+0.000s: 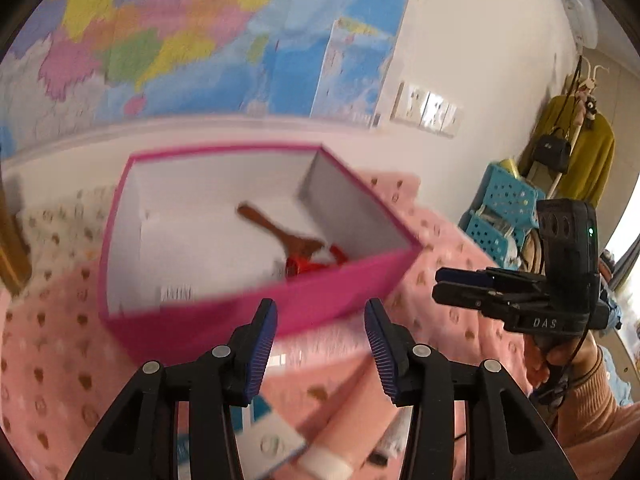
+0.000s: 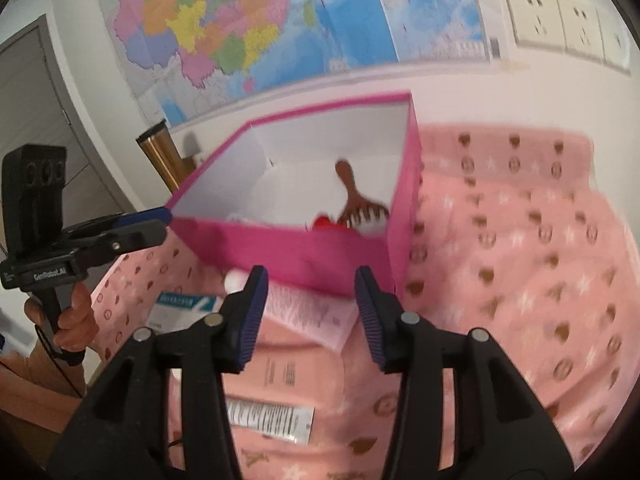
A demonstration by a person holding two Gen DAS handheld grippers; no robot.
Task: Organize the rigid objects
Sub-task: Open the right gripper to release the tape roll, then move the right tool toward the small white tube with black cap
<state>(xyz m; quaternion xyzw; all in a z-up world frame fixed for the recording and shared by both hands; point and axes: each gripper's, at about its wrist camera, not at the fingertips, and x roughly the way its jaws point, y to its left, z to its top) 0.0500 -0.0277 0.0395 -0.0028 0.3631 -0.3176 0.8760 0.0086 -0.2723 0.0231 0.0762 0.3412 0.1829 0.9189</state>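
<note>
While the pink box point(image 1: 248, 312) is sitting on the pink blanket point(image 2: 520, 248) with only a couple of things inside, we are judging the task as partly done. In the box a wooden comb point(image 2: 356, 196) is lying on the white floor, its handle pointing toward the far wall, and a red item point(image 1: 308, 266) is lying just beside its toothed end; we cannot tell what the red item is.

We are holding the left tongs point(image 1: 320, 344) apart and empty, hovering just before the near wall of the box. We are holding the right tongs point(image 2: 310, 316) apart as well, gripping nothing, also aimed at the box. In the left view the right tongs are showing from the side, where their fingers seem to be lying close together, but their own view is showing a clear gap.

Still outside the box, a pink tube point(image 2: 308, 312) is lying on the blanket, touching or just beside the box's near wall, with a second pink tube point(image 2: 280, 392) nearer to us. A small white and teal carton point(image 2: 180, 308) is lying beside them. We are judging these three as what is left to put away.
</note>
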